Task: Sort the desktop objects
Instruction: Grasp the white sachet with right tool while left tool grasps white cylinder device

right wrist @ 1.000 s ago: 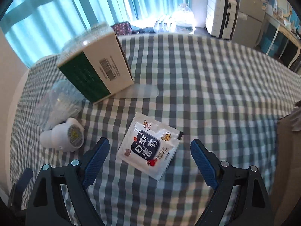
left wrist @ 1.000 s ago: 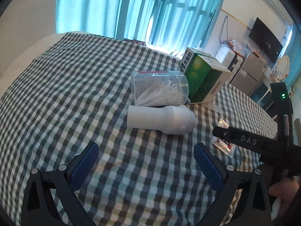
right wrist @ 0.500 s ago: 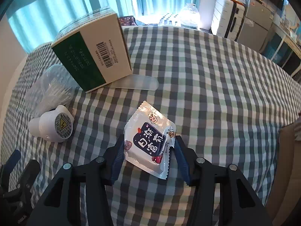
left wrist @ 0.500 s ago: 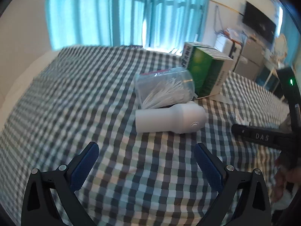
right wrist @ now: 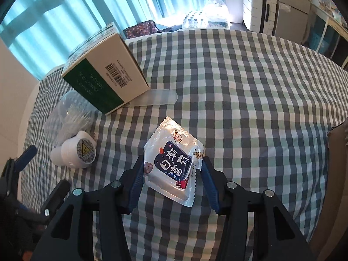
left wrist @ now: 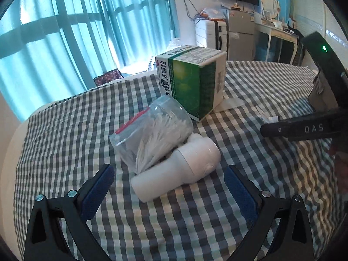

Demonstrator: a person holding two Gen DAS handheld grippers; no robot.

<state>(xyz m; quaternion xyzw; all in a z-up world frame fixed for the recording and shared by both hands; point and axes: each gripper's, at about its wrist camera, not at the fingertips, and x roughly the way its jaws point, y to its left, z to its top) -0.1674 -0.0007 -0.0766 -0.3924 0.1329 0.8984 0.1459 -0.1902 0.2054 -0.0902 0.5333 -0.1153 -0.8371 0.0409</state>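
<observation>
Checked cloth runs out on every side of my claws, and its far edge is cut off by the lens rim. Ahead and left of my right claw stands the green box, tilted, its lower edge hiding one end of a clear flat piece I cannot identify. From my left claw that same box sits farthest ahead. Just beyond the left claw's tips lies the white bottle, on its side, touching the clear tub of white sticks behind it; what the sticks are is hard to tell. My right claw's frame blocks most of the left view's right side, so the packet hardly shows there.

My left claw gapes wide, holding nothing, as it did a second ago, though it has swung nearer the bottle. My right claw was spread wide around the packet a second ago; now its blue pads press the packet's two side edges, the front end sticking out past the tips. Whether the packet has left the cloth I cannot tell.
</observation>
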